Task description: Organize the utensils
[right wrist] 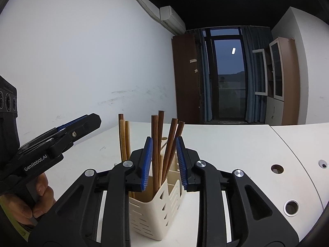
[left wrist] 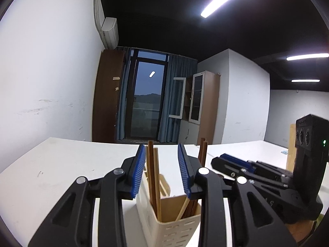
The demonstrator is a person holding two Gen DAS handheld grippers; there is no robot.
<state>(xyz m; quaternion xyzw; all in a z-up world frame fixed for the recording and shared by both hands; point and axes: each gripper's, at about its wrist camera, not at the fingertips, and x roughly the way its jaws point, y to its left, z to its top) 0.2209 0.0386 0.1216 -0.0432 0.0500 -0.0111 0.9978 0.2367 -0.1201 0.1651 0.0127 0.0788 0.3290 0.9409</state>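
White worktop point(right wrist: 226, 144), cream slotted utensil holder point(right wrist: 152, 210) standing on it, left gripper point(left wrist: 161, 168) and right gripper point(right wrist: 163, 161) poised over the holder, both jaws apart and empty, brown chopsticks point(right wrist: 156, 144) upright inside the holder

A cream slotted plastic utensil holder point(right wrist: 153, 212) stands upright at the lower centre of the right wrist frame, divided into compartments. Dark brown wooden chopsticks point(right wrist: 157, 144) lean upright in its near compartment, fanning slightly. Paler wooden sticks point(right wrist: 123, 140) rise just left of them, their bases hidden.
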